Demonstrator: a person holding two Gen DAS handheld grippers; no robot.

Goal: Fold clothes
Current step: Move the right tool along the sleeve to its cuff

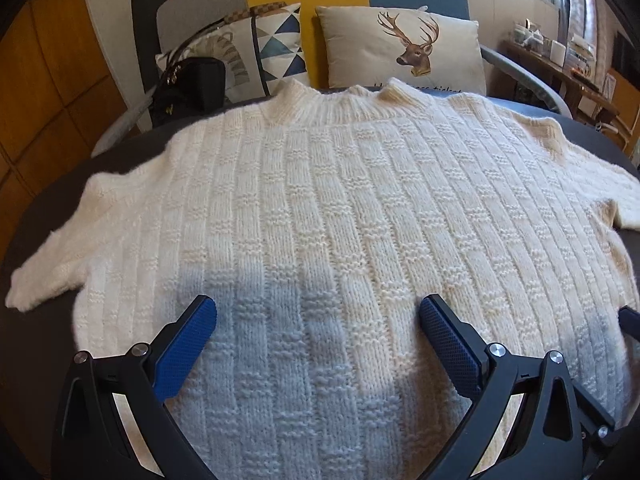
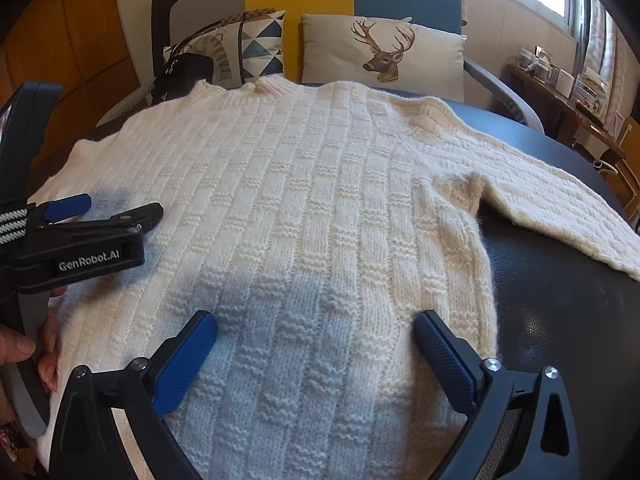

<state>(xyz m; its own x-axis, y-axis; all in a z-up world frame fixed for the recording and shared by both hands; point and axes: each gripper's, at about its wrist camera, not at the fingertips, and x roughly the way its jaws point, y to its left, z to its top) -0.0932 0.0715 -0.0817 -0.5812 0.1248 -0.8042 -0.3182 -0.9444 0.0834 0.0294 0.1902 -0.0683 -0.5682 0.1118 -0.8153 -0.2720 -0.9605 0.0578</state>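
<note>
A cream knitted sweater (image 1: 320, 200) lies flat, collar (image 1: 344, 104) at the far side and both sleeves spread out to the sides. My left gripper (image 1: 318, 314) hovers open over the lower left part of its body, blue pads wide apart with nothing between them. In the right wrist view the same sweater (image 2: 300, 180) fills the middle, its right sleeve (image 2: 560, 208) stretching out over the table. My right gripper (image 2: 316, 322) stands open above the lower right part of the body, near the side seam. The left gripper (image 2: 126, 205) shows at the left edge there, held by a hand (image 2: 20, 344).
The sweater rests on a dark table (image 2: 560, 312). Behind it stands a sofa with a deer cushion (image 1: 404, 52), a triangle-patterned cushion (image 1: 280, 48) and a black handbag (image 1: 188, 88). A wooden shelf with small items (image 2: 560, 88) is at the far right under a window.
</note>
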